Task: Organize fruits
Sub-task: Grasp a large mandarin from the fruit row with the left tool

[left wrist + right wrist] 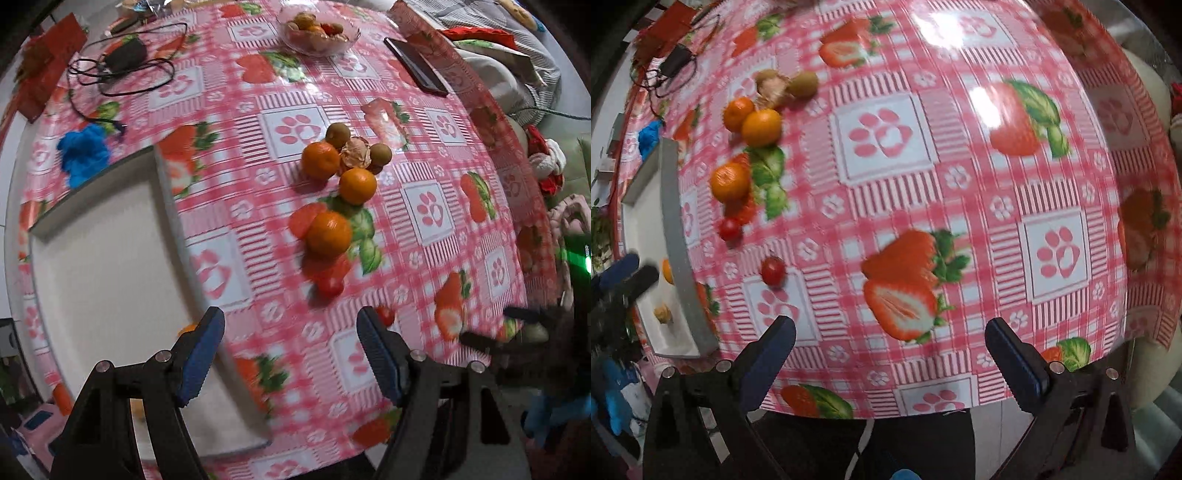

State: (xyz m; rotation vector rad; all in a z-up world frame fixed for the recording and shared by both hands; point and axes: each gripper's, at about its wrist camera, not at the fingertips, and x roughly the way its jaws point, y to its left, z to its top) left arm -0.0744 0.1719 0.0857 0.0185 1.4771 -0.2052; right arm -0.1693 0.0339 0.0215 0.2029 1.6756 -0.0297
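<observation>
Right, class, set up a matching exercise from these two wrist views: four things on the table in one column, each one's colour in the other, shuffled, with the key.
Things:
1. glass bowl
2. phone
3. crumpled cloth
4. tray

Colours:
A. blue
B. white
C. clear
D. black

Pairs: 1-C, 2-D, 3-A, 4-B
</observation>
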